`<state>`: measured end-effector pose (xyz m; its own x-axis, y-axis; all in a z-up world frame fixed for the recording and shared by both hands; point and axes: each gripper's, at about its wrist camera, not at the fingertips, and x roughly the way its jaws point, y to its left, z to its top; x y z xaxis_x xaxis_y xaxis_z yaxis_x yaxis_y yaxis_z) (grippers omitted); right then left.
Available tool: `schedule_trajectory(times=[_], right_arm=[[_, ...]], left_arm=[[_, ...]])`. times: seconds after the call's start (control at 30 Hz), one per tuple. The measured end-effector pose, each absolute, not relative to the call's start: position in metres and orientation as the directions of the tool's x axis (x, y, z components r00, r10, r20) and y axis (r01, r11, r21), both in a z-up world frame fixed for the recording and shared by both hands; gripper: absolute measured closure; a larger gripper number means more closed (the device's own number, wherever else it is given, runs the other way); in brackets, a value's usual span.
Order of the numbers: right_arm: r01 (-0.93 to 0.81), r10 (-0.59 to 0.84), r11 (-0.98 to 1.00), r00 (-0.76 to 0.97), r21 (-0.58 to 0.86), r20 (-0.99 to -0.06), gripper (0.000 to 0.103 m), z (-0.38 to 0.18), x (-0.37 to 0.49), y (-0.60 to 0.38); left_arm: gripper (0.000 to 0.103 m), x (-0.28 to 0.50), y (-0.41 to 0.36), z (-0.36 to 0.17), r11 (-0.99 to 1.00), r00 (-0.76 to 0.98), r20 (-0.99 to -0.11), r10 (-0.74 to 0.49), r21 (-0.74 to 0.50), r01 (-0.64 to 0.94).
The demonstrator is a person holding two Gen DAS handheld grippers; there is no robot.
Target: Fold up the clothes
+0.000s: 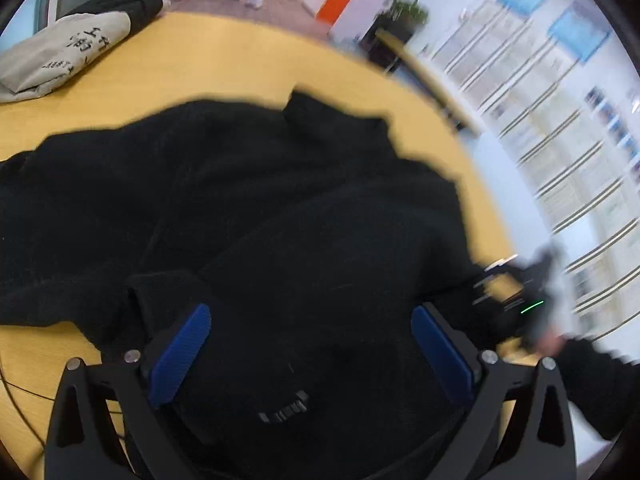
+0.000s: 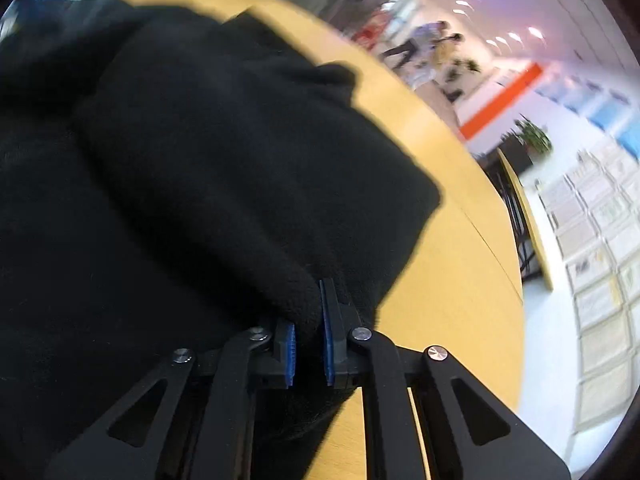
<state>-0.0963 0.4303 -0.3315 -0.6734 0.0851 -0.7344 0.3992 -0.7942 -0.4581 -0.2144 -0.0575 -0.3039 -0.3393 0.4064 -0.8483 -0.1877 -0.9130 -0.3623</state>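
On the yellow table (image 1: pixel 240 60), black fleece (image 1: pixel 260 200) under spread left tongs (image 1: pixel 312 344), right tongs (image 2: pixel 308 320) pinching its edge.

My left wrist camera is looking steeply down along my fingers, close over the black garment (image 1: pixel 248 208) on the yellow table (image 1: pixel 224 60), facing the wall at two o'clock. My right wrist camera is sitting lower and nearer, sharing that same garment (image 2: pixel 192 168), table (image 2: pixel 448 264) and wall.
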Motion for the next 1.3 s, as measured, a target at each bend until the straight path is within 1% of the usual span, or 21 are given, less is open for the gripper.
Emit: schedule_trajectory(times=[0.1,0.17,0.2,0.23,0.27,0.3,0.33,0.37,0.43,0.53,0.6,0.67,0.77,0.8,0.83,0.87,0.93,0.97,1.03,1.2,1.3], right_arm=[[0.325,0.065,-0.849,-0.718,-0.416,-0.693,0.095,-0.306,-0.083,0.455],[0.360,0.080,-0.831,-0.678,-0.425,-0.731,0.093,-0.316,-0.076,0.467],[0.405,0.105,-0.798,-0.635,-0.446,-0.765,0.089,-0.328,-0.074,0.468],[0.428,0.111,-0.787,-0.612,-0.445,-0.783,0.080,-0.331,-0.074,0.465],[0.446,0.110,-0.781,-0.590,-0.437,-0.800,0.077,-0.330,-0.075,0.463],[0.450,0.090,-0.795,-0.577,-0.407,-0.812,0.067,-0.322,-0.079,0.463],[0.456,0.061,-0.808,-0.564,-0.372,-0.823,0.056,-0.311,-0.083,0.462],[0.467,0.014,-0.821,-0.559,-0.328,-0.829,0.052,-0.292,-0.089,0.459],[0.495,-0.062,-0.825,-0.559,-0.272,-0.827,0.036,-0.260,-0.100,0.446],[0.617,-0.283,-0.779,-0.504,-0.111,-0.816,0.024,-0.216,-0.131,0.388],[0.721,-0.415,-0.692,-0.432,-0.031,-0.801,0.022,-0.205,-0.153,0.332],[0.821,-0.486,-0.571,-0.347,-0.008,-0.802,0.022,-0.225,-0.176,0.258],[0.882,-0.516,-0.468,-0.222,0.056,-0.827,0.030,-0.271,-0.212,0.168],[0.877,-0.498,-0.470,-0.171,0.099,-0.850,0.042,-0.291,-0.224,0.151],[0.868,-0.473,-0.479,-0.132,0.128,-0.871,0.058,-0.307,-0.226,0.141],[0.860,-0.454,-0.488,-0.104,0.149,-0.885,0.068,-0.321,-0.228,0.133],[0.854,-0.454,-0.499,-0.113,0.147,-0.884,0.077,-0.329,-0.240,0.128],[0.851,-0.454,-0.505,-0.119,0.145,-0.883,0.079,-0.331,-0.245,0.126],[0.845,-0.446,-0.520,-0.146,0.123,-0.883,0.098,-0.329,-0.249,0.129],[0.787,-0.512,-0.610,-0.306,0.089,-0.802,0.099,-0.283,-0.219,0.147],[0.767,-0.461,-0.640,-0.323,0.057,-0.827,0.098,-0.299,-0.228,0.137]], left_arm=[[0.000,-0.210,-0.060,-0.329,-0.930,-0.329,-0.871,0.365,-0.324,-0.175],[0.000,-0.206,-0.063,-0.329,-0.924,-0.349,-0.856,0.381,-0.336,-0.185],[0.000,-0.205,-0.066,-0.327,-0.924,-0.351,-0.856,0.381,-0.337,-0.182],[0.000,-0.203,-0.068,-0.325,-0.925,-0.354,-0.855,0.379,-0.335,-0.180],[0.000,-0.201,-0.070,-0.322,-0.926,-0.357,-0.855,0.376,-0.334,-0.177],[0.000,-0.200,-0.073,-0.320,-0.927,-0.360,-0.855,0.374,-0.332,-0.174],[0.000,-0.196,-0.077,-0.315,-0.925,-0.363,-0.851,0.379,-0.338,-0.175],[0.000,-0.192,-0.082,-0.310,-0.921,-0.366,-0.846,0.388,-0.346,-0.177],[0.000,-0.179,-0.095,-0.298,-0.909,-0.374,-0.829,0.416,-0.373,-0.184],[0.000,-0.157,-0.117,-0.283,-0.904,-0.395,-0.813,0.427,-0.379,-0.196],[0.000,-0.145,-0.131,-0.275,-0.903,-0.410,-0.805,0.429,-0.388,-0.184],[0.000,-0.132,-0.150,-0.266,-0.900,-0.430,-0.792,0.433,-0.409,-0.154],[0.000,-0.110,-0.179,-0.245,-0.900,-0.464,-0.778,0.423,-0.418,-0.120],[0.000,-0.104,-0.189,-0.239,-0.900,-0.478,-0.771,0.421,-0.421,-0.113],[0.000,-0.098,-0.200,-0.233,-0.900,-0.492,-0.764,0.417,-0.424,-0.105],[0.000,-0.091,-0.211,-0.226,-0.899,-0.505,-0.758,0.413,-0.426,-0.097],[0.000,-0.076,-0.236,-0.212,-0.899,-0.534,-0.743,0.403,-0.430,-0.081],[0.000,-0.070,-0.245,-0.208,-0.900,-0.546,-0.737,0.397,-0.430,-0.075],[0.000,-0.060,-0.265,-0.200,-0.901,-0.570,-0.727,0.382,-0.430,-0.056],[0.000,-0.036,-0.305,-0.184,-0.905,-0.605,-0.719,0.343,-0.425,-0.008],[0.000,-0.026,-0.326,-0.173,-0.907,-0.628,-0.713,0.313,-0.419,0.024]])
